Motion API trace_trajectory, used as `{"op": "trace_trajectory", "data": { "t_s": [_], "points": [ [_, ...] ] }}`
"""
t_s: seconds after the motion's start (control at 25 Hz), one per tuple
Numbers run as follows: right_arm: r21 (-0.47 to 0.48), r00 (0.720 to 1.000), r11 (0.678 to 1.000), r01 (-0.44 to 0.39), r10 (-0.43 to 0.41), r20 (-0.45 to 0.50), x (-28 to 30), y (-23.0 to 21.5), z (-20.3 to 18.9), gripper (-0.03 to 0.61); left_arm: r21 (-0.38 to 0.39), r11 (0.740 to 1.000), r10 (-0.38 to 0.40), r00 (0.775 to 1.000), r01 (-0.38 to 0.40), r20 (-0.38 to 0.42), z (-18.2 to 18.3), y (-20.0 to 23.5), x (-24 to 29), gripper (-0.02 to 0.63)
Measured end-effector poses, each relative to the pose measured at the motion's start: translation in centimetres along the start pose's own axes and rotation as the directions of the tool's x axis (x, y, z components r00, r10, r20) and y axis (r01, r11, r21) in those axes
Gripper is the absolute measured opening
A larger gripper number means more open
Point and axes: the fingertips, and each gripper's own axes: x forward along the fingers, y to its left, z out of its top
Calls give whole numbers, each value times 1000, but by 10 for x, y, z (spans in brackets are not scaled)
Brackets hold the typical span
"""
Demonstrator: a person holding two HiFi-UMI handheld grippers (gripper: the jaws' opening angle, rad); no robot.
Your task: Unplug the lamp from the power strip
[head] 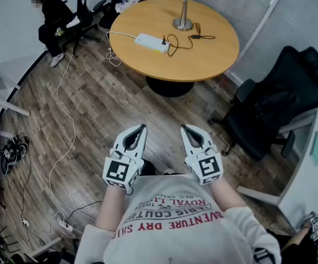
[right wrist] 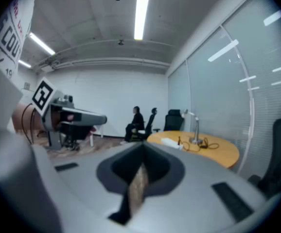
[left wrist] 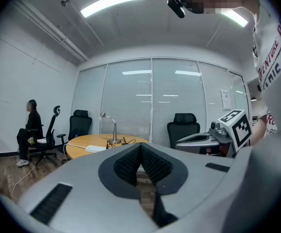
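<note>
A round wooden table [head: 214, 59] stands far ahead in the head view. On it lie a white power strip [head: 152, 42], the lamp's metal base [head: 183, 23] and its black cord [head: 184, 39], which runs to the strip's right end. My left gripper [head: 143, 127] and right gripper [head: 184, 127] hang side by side close to my chest, well short of the table, both shut and empty. The left gripper view shows the lamp [left wrist: 112, 130] and the strip [left wrist: 96, 148] in the distance. From the right gripper view the lamp [right wrist: 195, 127] and the strip [right wrist: 168, 141] are also far off.
A black office chair [head: 274, 111] stands right of the table. A person [head: 54, 21] sits on another chair at the far left. A white cable [head: 65, 109] trails from the table across the wooden floor to a tangle of cords [head: 65, 221]. White desks flank both sides.
</note>
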Motion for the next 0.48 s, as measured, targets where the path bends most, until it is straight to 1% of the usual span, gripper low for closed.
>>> {"op": "trace_trajectory", "data": {
  "t_s": [0.16, 0.48],
  "points": [
    [2, 1000, 1000, -2, 2, -8, -1, -4, -3, 29, 4, 1000, -6, 1000, 6, 0, 0, -3, 5, 28],
    [10, 1000, 1000, -9, 9, -29, 0, -5, -10, 29, -16, 1000, -22, 1000, 22, -9, -5, -2, 13, 28]
  ]
}}
